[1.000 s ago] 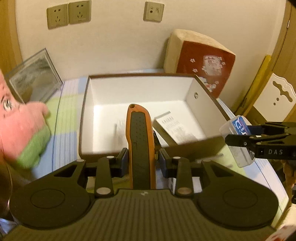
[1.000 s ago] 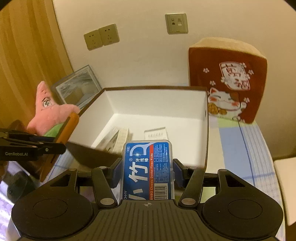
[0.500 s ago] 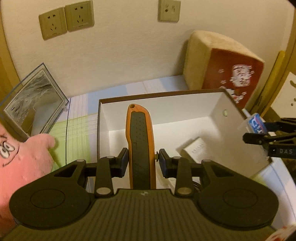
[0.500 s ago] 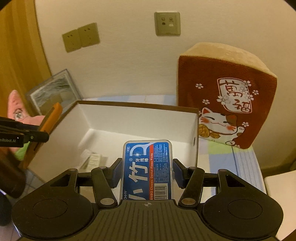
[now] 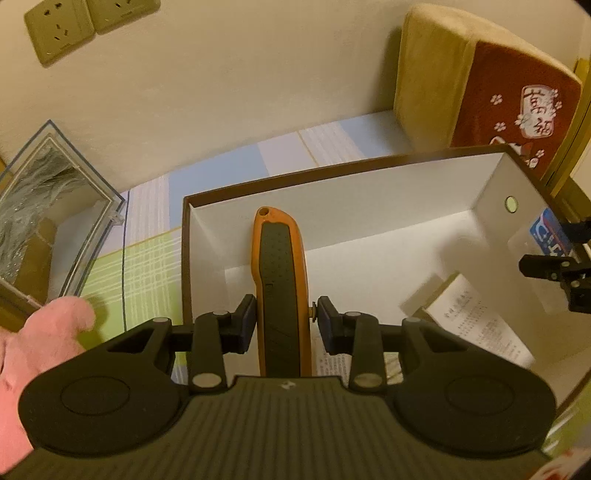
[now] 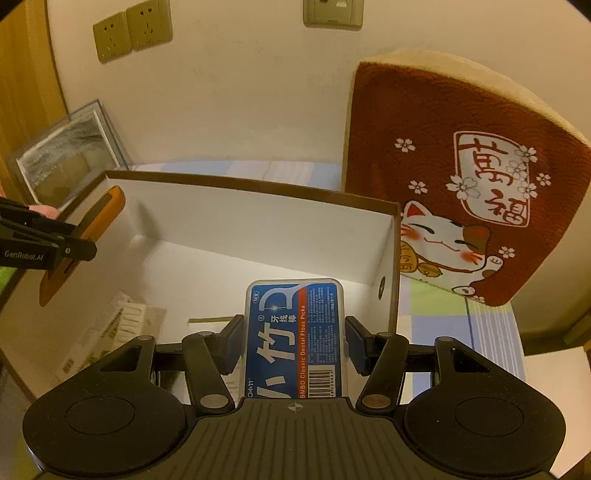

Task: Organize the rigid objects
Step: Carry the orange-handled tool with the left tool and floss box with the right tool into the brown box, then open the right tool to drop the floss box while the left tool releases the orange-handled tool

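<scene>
My left gripper (image 5: 282, 321) is shut on an orange and black utility knife (image 5: 279, 280), held over the left part of the open brown box (image 5: 332, 170) with a white inside. The same knife (image 6: 83, 240) shows at the left of the right wrist view, above the box wall. My right gripper (image 6: 293, 341) is shut on a clear floss pick box with a blue label (image 6: 293, 339), hanging over the right part of the box (image 6: 258, 188). In the left wrist view that floss box (image 5: 546, 230) appears at the right edge. Paper leaflets (image 5: 476, 314) lie on the box floor.
A red lucky-cat cushion (image 6: 469, 184) leans on the wall right of the box. A clear plastic case (image 5: 44, 221) stands to its left, with a pink plush toy (image 5: 33, 339) nearer. A checked cloth (image 5: 147, 258) covers the surface; sockets (image 6: 133, 35) are on the wall.
Both grippers have moved forward and down over the box, each still holding its object. The box now fills more of both views and the far wall looks closer.
</scene>
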`<action>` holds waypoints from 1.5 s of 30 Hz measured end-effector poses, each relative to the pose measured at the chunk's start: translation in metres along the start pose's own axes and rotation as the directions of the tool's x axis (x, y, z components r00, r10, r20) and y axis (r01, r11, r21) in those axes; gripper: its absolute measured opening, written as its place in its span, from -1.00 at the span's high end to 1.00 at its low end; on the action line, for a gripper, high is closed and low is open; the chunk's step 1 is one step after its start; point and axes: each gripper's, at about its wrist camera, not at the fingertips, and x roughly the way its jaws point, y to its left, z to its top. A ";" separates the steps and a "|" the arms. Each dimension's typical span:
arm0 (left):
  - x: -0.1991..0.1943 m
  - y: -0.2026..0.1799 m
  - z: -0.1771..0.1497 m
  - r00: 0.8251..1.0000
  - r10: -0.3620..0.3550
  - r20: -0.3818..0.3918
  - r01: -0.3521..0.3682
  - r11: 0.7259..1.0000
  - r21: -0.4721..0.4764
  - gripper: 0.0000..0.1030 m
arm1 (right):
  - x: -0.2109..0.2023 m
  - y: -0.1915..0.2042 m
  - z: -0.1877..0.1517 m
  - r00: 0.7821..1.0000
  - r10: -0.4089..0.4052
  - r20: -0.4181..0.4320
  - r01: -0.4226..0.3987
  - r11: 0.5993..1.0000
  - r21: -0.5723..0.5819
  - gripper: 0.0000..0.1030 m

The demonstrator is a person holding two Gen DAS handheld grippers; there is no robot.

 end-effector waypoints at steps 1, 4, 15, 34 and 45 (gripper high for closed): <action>0.004 0.000 0.001 1.000 0.001 -0.005 -0.001 1.000 0.005 0.42 | 0.002 0.000 0.000 1.000 -0.002 -0.002 0.002 1.000 -0.003 -0.04; 0.014 -0.001 0.002 1.000 -0.002 -0.018 0.002 1.000 0.025 0.41 | 0.006 -0.001 0.003 1.000 -0.006 -0.006 0.006 1.000 -0.009 -0.04; 0.038 -0.009 0.005 0.998 0.037 -0.044 -0.033 0.996 0.084 0.40 | 0.013 0.000 0.005 1.000 -0.010 -0.010 0.009 1.000 -0.015 -0.04; 0.014 -0.003 0.002 1.000 0.010 0.009 -0.010 1.000 0.016 0.23 | 0.004 0.001 0.011 0.994 -0.054 0.099 0.058 0.998 -0.035 -0.05; -0.024 -0.005 -0.009 0.997 -0.014 0.074 0.016 0.999 -0.028 -0.05 | -0.029 -0.001 0.003 0.992 0.011 0.128 -0.014 1.000 0.019 -0.39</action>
